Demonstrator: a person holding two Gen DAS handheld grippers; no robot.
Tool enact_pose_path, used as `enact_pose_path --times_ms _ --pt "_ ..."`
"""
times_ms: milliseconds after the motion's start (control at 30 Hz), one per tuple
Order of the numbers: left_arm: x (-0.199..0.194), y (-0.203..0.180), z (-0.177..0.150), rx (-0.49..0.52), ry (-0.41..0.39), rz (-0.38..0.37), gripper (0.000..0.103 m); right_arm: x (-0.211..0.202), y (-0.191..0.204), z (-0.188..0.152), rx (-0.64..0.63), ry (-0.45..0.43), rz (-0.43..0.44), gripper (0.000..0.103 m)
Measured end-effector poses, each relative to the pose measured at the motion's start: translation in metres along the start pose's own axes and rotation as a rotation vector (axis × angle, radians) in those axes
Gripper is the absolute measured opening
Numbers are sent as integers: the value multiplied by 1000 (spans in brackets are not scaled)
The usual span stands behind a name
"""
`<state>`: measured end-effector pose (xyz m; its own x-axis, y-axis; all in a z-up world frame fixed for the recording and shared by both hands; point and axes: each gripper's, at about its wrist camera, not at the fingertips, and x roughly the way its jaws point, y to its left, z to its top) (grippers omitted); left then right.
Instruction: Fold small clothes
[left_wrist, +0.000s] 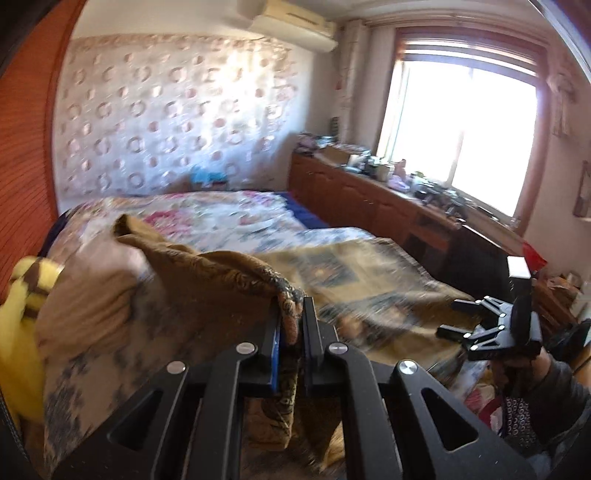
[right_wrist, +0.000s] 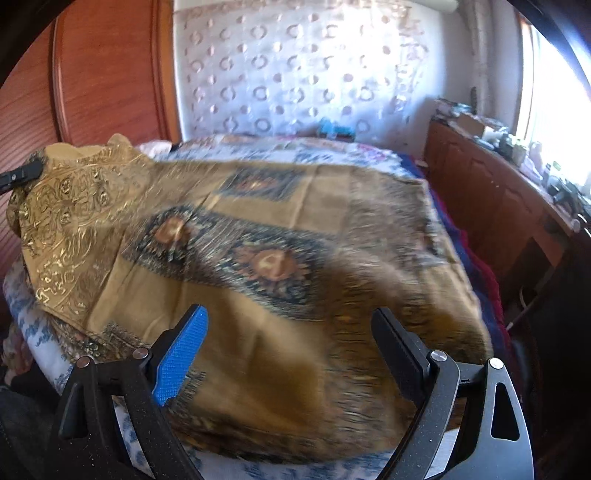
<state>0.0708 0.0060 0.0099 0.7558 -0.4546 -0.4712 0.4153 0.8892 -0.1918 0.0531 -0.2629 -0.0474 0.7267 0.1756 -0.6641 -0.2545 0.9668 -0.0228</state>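
Observation:
A brown cloth (right_wrist: 295, 221) with dark blue medallions and a gold-printed border lies spread over the bed. My left gripper (left_wrist: 291, 314) is shut on one edge of this cloth (left_wrist: 207, 273) and holds it lifted, so the fabric drapes down from the jaws. In the right wrist view the left gripper (right_wrist: 22, 173) shows at the far left with the raised gold corner. My right gripper (right_wrist: 291, 350) hovers open over the near part of the cloth with nothing between its fingers. It also shows in the left wrist view, the right gripper (left_wrist: 450, 318) held in a hand at the right.
The bed carries a floral sheet (left_wrist: 229, 214). A yellow striped fabric item (left_wrist: 18, 317) lies at the left edge. A low wooden cabinet (left_wrist: 369, 199) with clutter on top runs under the window on the right. A red-brown wooden panel (right_wrist: 110, 74) stands behind the bed's left side.

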Motion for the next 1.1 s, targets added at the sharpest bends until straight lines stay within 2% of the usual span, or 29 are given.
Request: enact_pose_path --times_ms 100,300,467,600,700,767,833,1000,1100 --pt "16 -24 19 45 -1 -46 5 -9 -13 -5 27 -52 -30 92" --pt "55 -73 55 117 20 -139 5 -18 -30 -13 6 -79 -77 91" --pt "84 -123 82 191 35 -214 5 -27 -50 -22 38 -70 -59 83" --pt "101 -167 94 241 51 -270 5 -35 -62 -26 51 -75 -56 81" --pt "113 -184 95 245 83 -280 7 -41 -70 -28 60 -84 -66 81" --pt "122 -190 91 277 116 -255 10 -46 -75 -31 75 -88 -64 81" --pt "128 -197 84 314 125 -236 18 -47 -80 -33 90 -86 -58 81" --pt "130 -186 76 315 160 -211 28 -46 -94 -38 145 -71 -20 81" --pt "125 -170 69 287 170 -187 29 -46 -96 -37 161 -73 -9 81"
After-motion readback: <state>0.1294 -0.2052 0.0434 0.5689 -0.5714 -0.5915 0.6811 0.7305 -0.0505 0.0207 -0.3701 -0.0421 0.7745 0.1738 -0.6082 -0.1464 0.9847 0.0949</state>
